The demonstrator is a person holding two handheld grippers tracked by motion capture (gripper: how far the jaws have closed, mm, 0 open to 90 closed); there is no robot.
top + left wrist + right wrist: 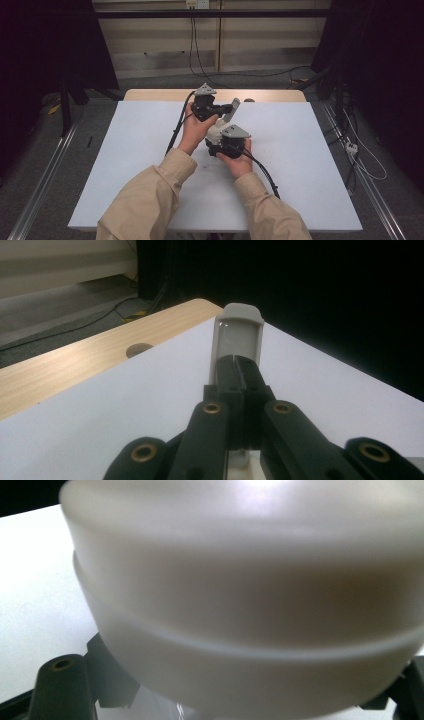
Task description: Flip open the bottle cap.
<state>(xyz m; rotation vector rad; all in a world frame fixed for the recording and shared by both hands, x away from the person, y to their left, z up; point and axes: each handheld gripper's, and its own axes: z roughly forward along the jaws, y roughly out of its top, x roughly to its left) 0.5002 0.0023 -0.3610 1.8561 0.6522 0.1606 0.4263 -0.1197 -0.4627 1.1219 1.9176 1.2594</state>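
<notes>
Over the middle of the white board, my left gripper point(226, 109) is shut on a flat grey bar point(233, 110) that slants up from a white round body point(215, 132). In the left gripper view the black jaws meet low on the grey bar point(237, 335), which stands upright with a rounded top. My right gripper point(220, 141) sits just below and nearer the person, shut on the white round body. That white round body point(240, 595) looms very close in the right gripper view, with one of my black fingers point(62, 687) beside its lower edge. Whether the bar and the body are joined I cannot tell.
The white board point(300, 165) covers most of the table, with a wooden strip point(165, 94) and a cable hole point(139, 348) along the far edge. Cables trail from both grippers toward the person. Metal rails point(42, 185), floor cables and dark curtains flank the table.
</notes>
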